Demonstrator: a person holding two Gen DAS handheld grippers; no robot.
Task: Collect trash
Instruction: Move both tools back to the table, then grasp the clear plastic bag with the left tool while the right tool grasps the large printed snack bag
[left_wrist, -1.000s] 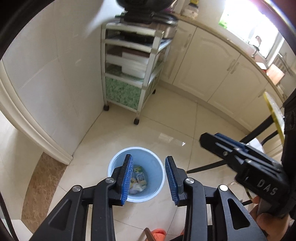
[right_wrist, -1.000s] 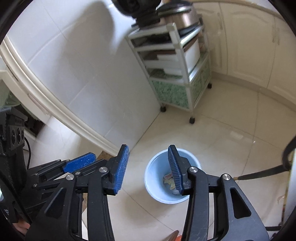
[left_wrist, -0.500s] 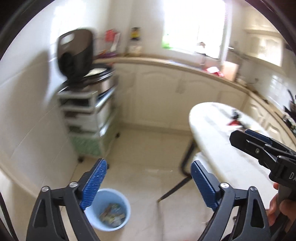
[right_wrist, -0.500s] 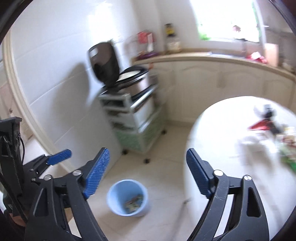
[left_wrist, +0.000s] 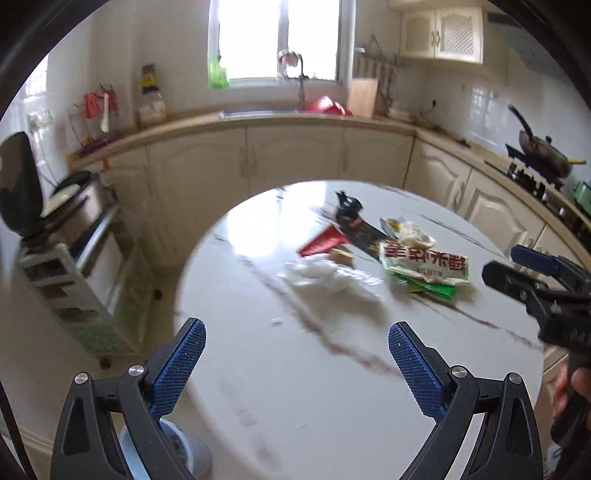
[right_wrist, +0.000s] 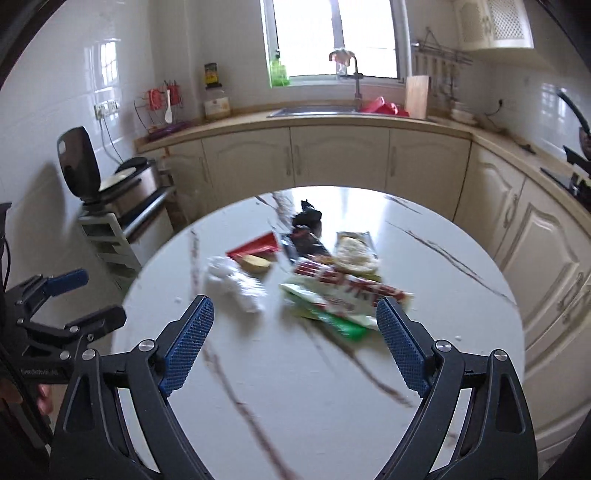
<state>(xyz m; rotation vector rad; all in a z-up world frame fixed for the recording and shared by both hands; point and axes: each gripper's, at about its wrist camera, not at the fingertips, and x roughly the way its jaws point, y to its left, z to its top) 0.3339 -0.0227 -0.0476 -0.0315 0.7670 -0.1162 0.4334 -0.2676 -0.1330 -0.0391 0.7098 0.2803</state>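
A heap of trash lies on the round white table (left_wrist: 295, 387): a crumpled white tissue (left_wrist: 328, 275) (right_wrist: 236, 284), a red wrapper (left_wrist: 321, 242) (right_wrist: 256, 245), a snack bag with red letters (left_wrist: 424, 264) (right_wrist: 347, 290) on a green wrapper (right_wrist: 340, 323), and a black wrapper (right_wrist: 306, 236). My left gripper (left_wrist: 297, 332) hovers over the table's near part, short of the tissue. Its jaws are opening, with nothing between them. My right gripper (right_wrist: 295, 306) faces the snack bag, jaws also opening and empty. The blue bin (left_wrist: 188, 454) shows on the floor at lower left, partly hidden.
A white rolling cart (left_wrist: 70, 258) with an open rice cooker (right_wrist: 122, 181) stands left of the table. Cream cabinets (right_wrist: 340, 162) with a sink run along the back. At the right a pan (left_wrist: 543, 151) sits on the stove.
Both grippers swung up and away from the blue bin on the floor to face the table with the trash. Their jaws went from narrow to wide apart.
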